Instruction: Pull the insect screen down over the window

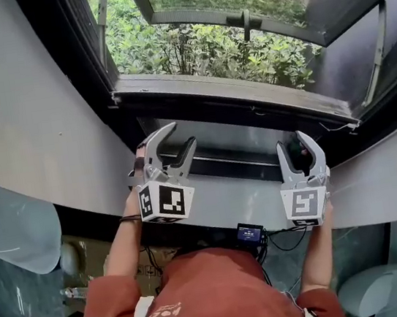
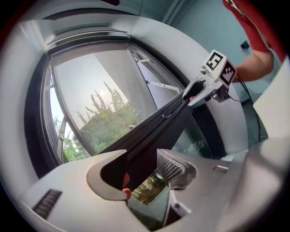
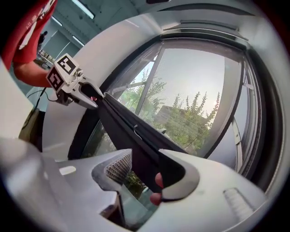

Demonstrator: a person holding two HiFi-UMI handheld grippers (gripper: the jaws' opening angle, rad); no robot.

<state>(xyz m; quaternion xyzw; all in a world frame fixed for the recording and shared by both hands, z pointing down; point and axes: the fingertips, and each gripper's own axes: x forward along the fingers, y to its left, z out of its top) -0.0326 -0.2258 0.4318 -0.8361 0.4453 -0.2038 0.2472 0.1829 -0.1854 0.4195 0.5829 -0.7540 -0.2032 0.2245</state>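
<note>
Here, the insect screen's pull bar (image 1: 236, 162) is shown lying crosswise along the window frame (image 1: 232, 88), below the uncovered opening. Its long axis runs from the left gripper (image 1: 180, 136) to the right gripper (image 1: 293, 141). Both pairs of jaws are held apart astride the bar, 1 near each end, equally close. The gap beside each ribbed pad (image 2: 170, 165) is revealed only in the 2 gripper views. The bar's placing on the frame is given by the head view alone.
</note>
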